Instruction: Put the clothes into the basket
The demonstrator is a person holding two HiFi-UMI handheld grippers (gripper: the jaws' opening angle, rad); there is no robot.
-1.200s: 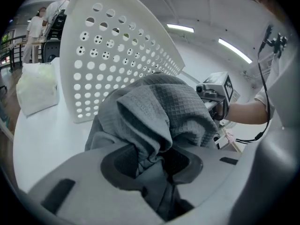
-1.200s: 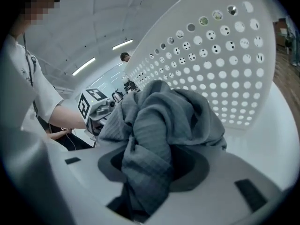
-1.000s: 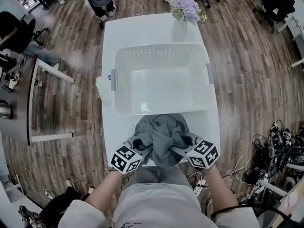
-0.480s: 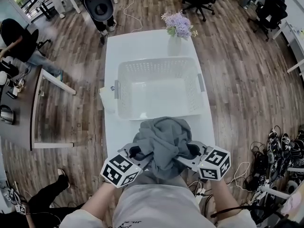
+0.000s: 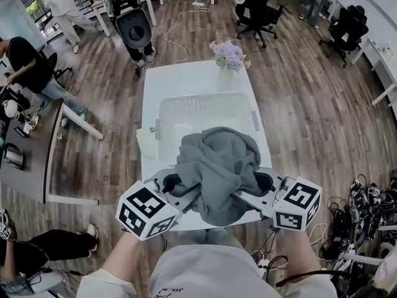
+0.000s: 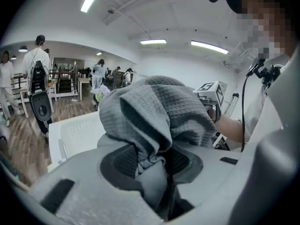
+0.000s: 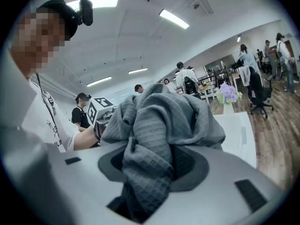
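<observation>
Moved: the grey clothes [image 5: 217,166] have come up off the near edge of the surface [image 5: 186,79] and now hang in the air as one bundle. From the head view they now cover the near wall of the basket [image 5: 205,97].
Clothes: one crumpled grey waffle-knit bundle, slung between the two grippers, with a fold drooping below them on the person's side.
Left gripper [image 5: 186,194]: jaws drawn partway together and pinched on a gathered fold at the bundle's left side; its own view shows cloth packed between the pads.
Right gripper [image 5: 247,197]: jaws likewise partway closed, clamped on a thick fold at the bundle's right side.
Basket: white, with holes in its walls, and seemingly empty. It sits mid-surface with its longer side running left to right, short of the flowers [image 5: 228,54] at the far edge.
Key relation: the basket's opening lies straight ahead of both pairs of jaws, beyond the bundle and lower. Neither hand looks nearer to it than the other.
Next move, as I judge it: carry the bundle forward together until it is over the opening, keeping the drooping fold above the near wall, then let go.
</observation>
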